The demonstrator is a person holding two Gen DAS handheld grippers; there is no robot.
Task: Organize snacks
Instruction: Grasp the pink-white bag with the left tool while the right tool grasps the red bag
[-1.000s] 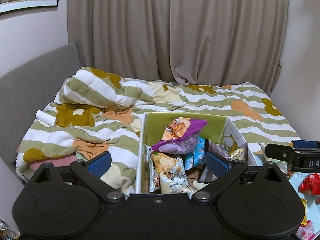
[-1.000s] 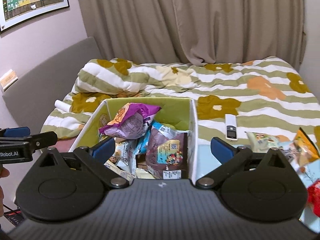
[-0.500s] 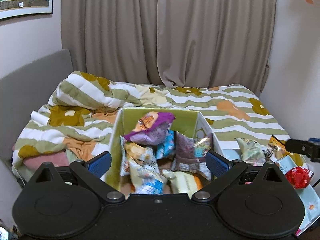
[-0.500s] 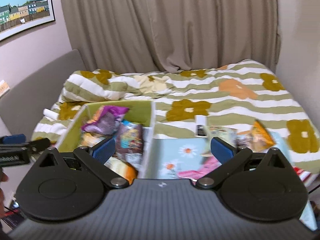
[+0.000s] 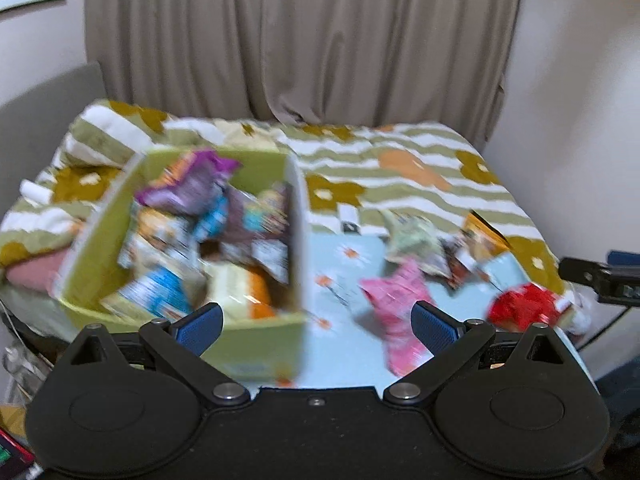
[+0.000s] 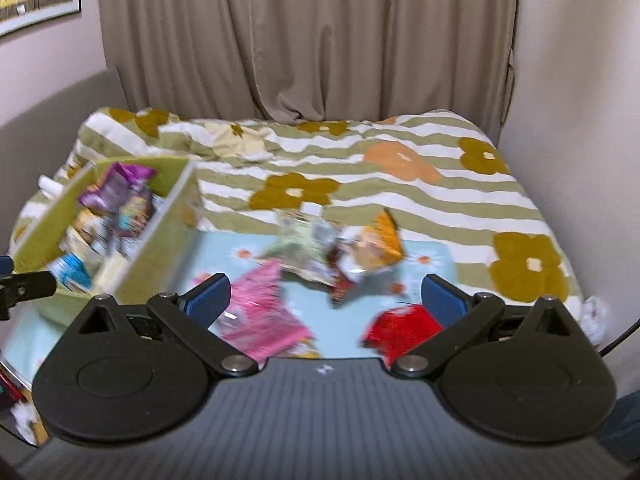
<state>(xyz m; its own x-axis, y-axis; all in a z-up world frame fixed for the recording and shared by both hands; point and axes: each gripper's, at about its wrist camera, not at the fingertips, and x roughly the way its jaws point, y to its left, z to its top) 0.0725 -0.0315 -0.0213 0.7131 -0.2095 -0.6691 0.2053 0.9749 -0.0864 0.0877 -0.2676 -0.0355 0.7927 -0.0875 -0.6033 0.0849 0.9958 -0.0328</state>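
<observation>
A green box full of several snack packets stands on the bed at the left; it also shows in the right wrist view. Loose snacks lie on a light blue mat to its right: a pink packet, a red packet, an orange packet and a pale green one. My left gripper is open and empty, above the box's front right corner. My right gripper is open and empty, above the loose snacks. Both views are blurred.
A striped flowered quilt covers the bed. Beige curtains hang behind it, with walls at both sides and a grey headboard at the left. A small white remote lies beside the box.
Both grippers have swung to the right, away from the box and toward the loose snacks on the mat. Both stay open and empty.
</observation>
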